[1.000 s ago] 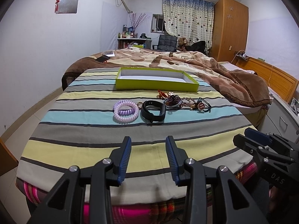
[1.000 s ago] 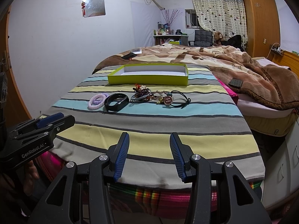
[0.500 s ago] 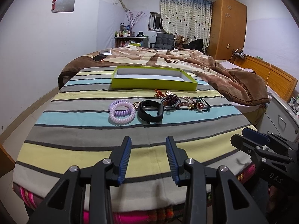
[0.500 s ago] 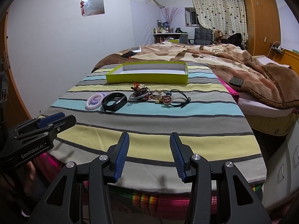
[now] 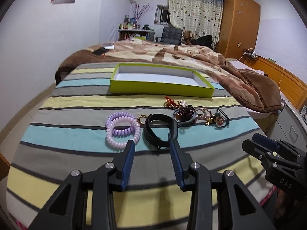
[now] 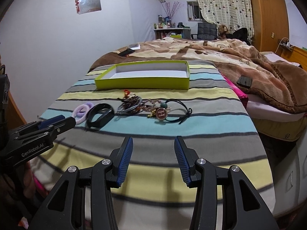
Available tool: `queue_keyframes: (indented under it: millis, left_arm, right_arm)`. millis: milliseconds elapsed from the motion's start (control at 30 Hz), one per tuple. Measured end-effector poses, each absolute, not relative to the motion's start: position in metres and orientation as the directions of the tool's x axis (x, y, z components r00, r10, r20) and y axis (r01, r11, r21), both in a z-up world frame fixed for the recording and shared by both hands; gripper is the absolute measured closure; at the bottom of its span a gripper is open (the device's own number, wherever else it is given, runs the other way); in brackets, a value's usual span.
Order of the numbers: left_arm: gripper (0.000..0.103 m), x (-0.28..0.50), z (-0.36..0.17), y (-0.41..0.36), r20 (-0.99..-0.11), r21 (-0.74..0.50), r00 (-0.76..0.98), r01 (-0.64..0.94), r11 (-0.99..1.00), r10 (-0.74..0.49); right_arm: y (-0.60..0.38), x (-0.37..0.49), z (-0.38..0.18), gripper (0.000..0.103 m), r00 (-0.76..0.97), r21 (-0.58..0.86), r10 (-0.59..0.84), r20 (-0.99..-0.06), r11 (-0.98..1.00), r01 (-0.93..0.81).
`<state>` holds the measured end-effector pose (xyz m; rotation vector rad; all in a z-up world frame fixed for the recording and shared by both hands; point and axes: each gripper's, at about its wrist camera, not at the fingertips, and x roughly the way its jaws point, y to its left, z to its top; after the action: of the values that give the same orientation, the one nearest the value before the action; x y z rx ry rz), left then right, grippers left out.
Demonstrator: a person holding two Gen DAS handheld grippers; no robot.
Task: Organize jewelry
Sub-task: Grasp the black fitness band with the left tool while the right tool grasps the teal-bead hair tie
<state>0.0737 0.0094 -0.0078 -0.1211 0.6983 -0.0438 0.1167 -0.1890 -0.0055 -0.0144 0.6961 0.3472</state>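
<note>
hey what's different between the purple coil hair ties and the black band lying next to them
The purple coil hair ties are pale, glossy, ridged spirals, two rings overlapping; the black band is one smooth, matte, flat strap. The coils lie flat; the band stands on edge in an open oval. The left tool lines up more with the band. Both are loops on the striped blanket, outside the green box.

Our left gripper [image 5: 152, 146] is made of black plastic with two long fingers [image 5: 128, 162]. Each finger has a blue ribbed pad on its inner side. We see round silver screws on top of the black arms behind the pads. Our right gripper [image 6: 153, 142] looks just the same: black arms, blue pads, silver screws. White letters on its side read "DAS", and the left one says "GenRobot.AI".
</note>
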Motion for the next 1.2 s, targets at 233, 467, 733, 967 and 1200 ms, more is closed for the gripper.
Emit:
queue_keyframes:
  millis: [233,467,733,967,1200]
  left_arm:
    - [0.063,0.105,-0.015,0.011,-0.678,-0.152,0.728,-0.001,0.988,-0.103]
    - [0.065,0.119,-0.022,0.010,-0.708,-0.180,0.694,0.005,0.984,-0.133]
    - [0.075,0.131,-0.026,0.013,-0.731,-0.190,0.668,-0.001,0.982,-0.141]
    - [0.081,0.138,-0.027,0.012,-0.747,-0.179,0.651,-0.001,0.984,-0.136]
    - [0.092,0.137,-0.026,0.008,-0.751,-0.160,0.647,0.012,0.987,-0.130]
  right_arm:
    - [-0.196,0.151,-0.007,0.057,0.688,0.133,0.310,-0.656,0.945,-0.298]
    - [-0.193,0.180,-0.011,0.057,0.648,0.154,0.333,-0.685,0.936,-0.317]
    - [-0.182,0.203,-0.020,0.068,0.580,0.163,0.339,-0.741,0.928,-0.334]
    - [-0.176,0.211,-0.028,0.089,0.552,0.160,0.334,-0.764,0.927,-0.339]
    - [-0.179,0.206,-0.023,0.092,0.566,0.167,0.338,-0.752,0.928,-0.332]
